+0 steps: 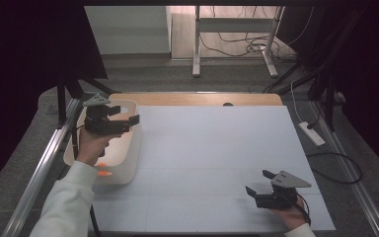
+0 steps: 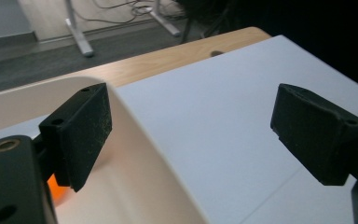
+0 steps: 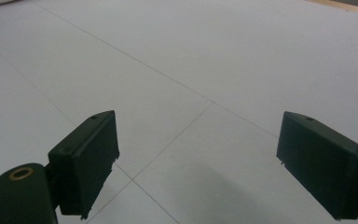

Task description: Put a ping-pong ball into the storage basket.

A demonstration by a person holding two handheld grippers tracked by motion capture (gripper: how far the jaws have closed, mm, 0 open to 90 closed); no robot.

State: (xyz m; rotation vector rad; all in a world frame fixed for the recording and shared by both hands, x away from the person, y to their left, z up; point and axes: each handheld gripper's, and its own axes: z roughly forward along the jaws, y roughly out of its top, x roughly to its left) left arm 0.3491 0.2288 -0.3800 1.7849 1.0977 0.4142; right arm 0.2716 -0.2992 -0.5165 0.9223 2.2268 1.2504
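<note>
A white tub (image 1: 134,148) stands at the left side of the table, and small orange pieces (image 1: 103,172) lie in its near end. My left gripper (image 1: 125,115) hovers over the tub's far half, open and empty. In the left gripper view the jaws (image 2: 191,135) straddle the tub's right rim (image 2: 140,126), and an orange glow (image 2: 55,186) shows beside the left jaw. My right gripper (image 1: 258,182) rests low at the near right of the white sheet (image 1: 212,148), open. In the right gripper view its jaws (image 3: 196,163) have bare sheet (image 3: 191,60) between them.
A strip of wooden tabletop (image 1: 197,98) shows beyond the sheet. A metal rail (image 1: 39,168) runs along the left side. On the floor to the right lie a power strip (image 1: 312,133) and cables. A desk frame (image 1: 237,39) stands behind the table.
</note>
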